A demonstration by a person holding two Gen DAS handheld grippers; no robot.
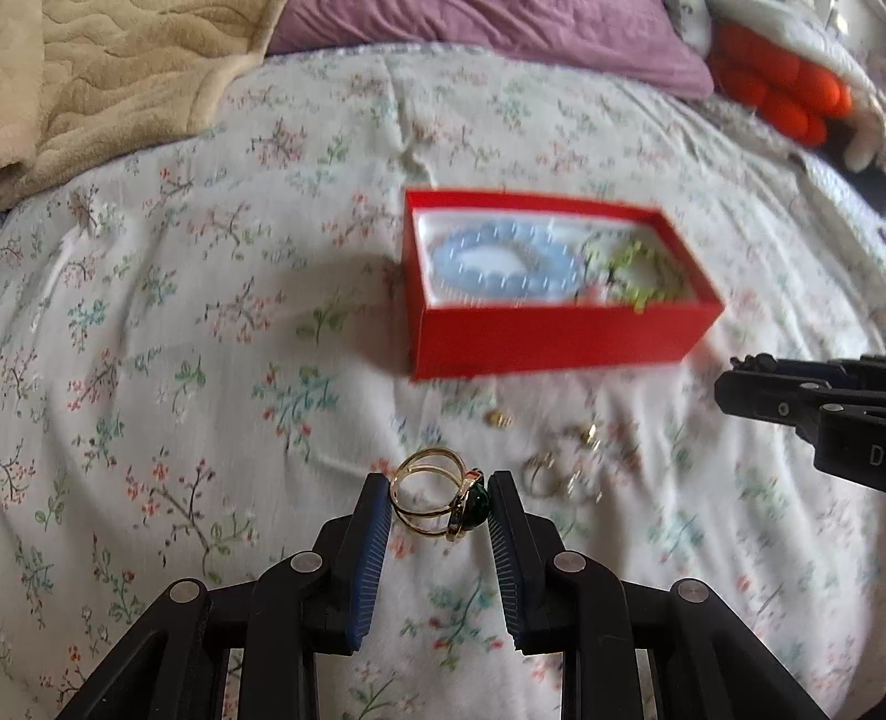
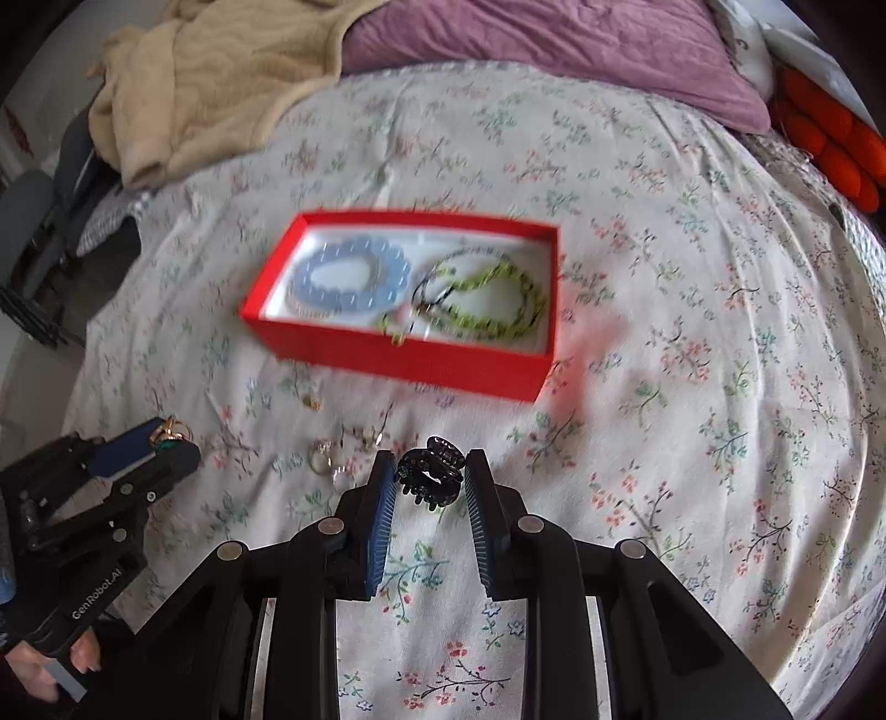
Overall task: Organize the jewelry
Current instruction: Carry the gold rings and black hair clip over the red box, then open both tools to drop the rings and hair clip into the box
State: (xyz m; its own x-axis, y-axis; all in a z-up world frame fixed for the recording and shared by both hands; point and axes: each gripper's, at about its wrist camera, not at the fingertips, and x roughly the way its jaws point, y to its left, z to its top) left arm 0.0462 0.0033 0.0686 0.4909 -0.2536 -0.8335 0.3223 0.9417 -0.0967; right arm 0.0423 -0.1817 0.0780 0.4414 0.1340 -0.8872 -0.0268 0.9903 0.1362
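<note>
My left gripper is shut on a gold ring with a dark green stone, held above the bedsheet. My right gripper is shut on a small black hair claw clip. An open red box lies ahead on the bed; it also shows in the right wrist view. It holds a pale blue bead bracelet and a green bead bracelet. Small gold pieces lie on the sheet in front of the box.
The floral bedsheet covers the bed. A beige blanket and a purple pillow lie at the back. An orange knitted item sits at the far right. The left gripper shows at the lower left of the right wrist view.
</note>
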